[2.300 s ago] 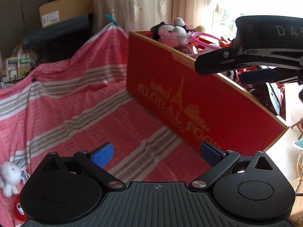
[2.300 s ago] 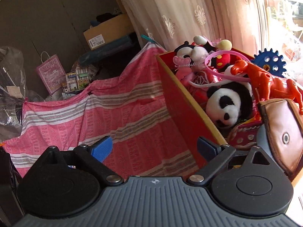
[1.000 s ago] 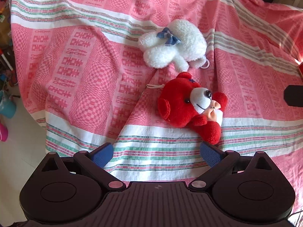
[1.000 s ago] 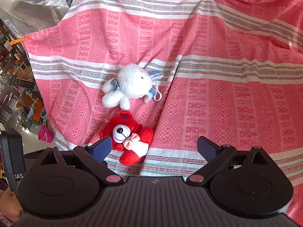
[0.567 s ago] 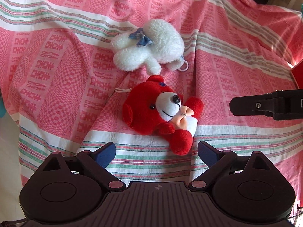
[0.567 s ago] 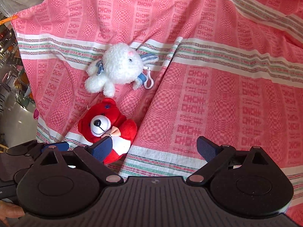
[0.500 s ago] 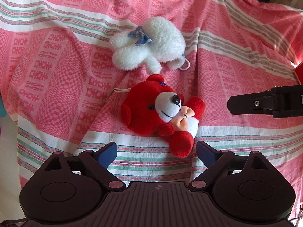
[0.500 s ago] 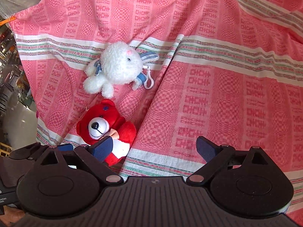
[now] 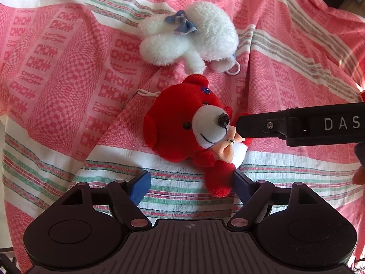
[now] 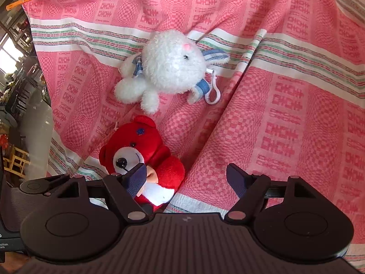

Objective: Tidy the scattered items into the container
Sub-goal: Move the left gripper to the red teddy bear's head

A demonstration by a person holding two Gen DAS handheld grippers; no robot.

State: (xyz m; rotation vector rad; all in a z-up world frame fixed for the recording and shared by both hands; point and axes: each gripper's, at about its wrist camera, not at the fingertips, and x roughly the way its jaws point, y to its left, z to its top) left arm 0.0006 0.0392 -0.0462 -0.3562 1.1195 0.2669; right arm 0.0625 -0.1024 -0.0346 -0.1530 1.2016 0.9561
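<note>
On pink cloth (image 9: 57, 73), red bear (image 9: 182, 132) between closing left tongs (image 9: 190, 183), bare cloth rightward

the left gripper (image 9: 190, 183) is matte black plastic: a ribbed central plate with a small crosshair mark, two round housings at five and seven o'clock, silver pivot screws, blue-padded fingers (image 9: 139, 186). the right gripper (image 10: 186, 179) is built alike; seen side-on, its black finger bears a screw and white letters "das".
</note>
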